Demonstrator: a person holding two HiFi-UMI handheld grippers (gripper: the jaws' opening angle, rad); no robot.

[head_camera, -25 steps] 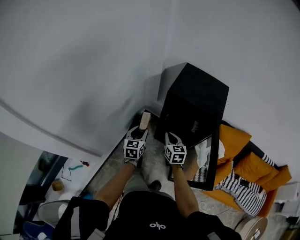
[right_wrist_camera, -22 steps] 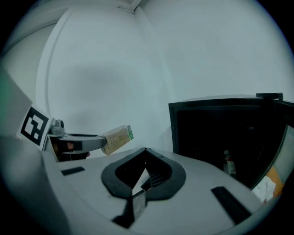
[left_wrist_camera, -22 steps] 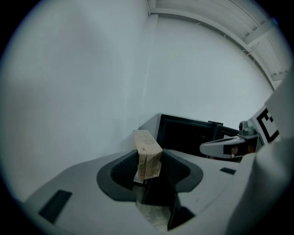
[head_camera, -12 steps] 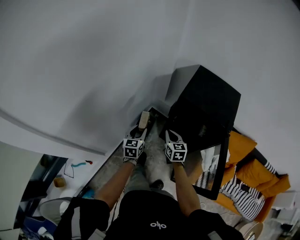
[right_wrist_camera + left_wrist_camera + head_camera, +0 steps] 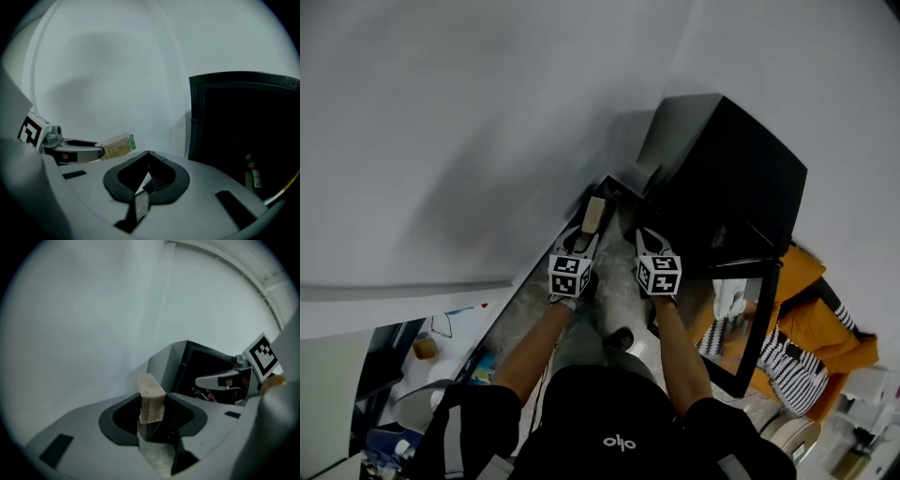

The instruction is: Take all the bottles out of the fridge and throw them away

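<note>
Both grippers have advanced toward the open fridge since the earlier frame, and the cabinet now sits closer and higher right in the head view, with its door swung out to the person's right.

Left gripper: fingers partly closed and clamped on a beige carton, which stands upright between them and rises above their tips. It is held clear of the fridge, over the grey floor near the wall.

Right gripper: fingers closed tip to tip, with nothing between them. It points at the dark fridge opening from just outside.

Task state, judged from these views: one container is already out of the fridge and in hand, but not yet thrown away. No bin can be made out for certain. At least one bottle stands low inside the fridge, seen from the right gripper view. The rest of the interior is too dark to count. What remains is taking out that bottle and any others, then discarding everything, the held carton included.
</note>
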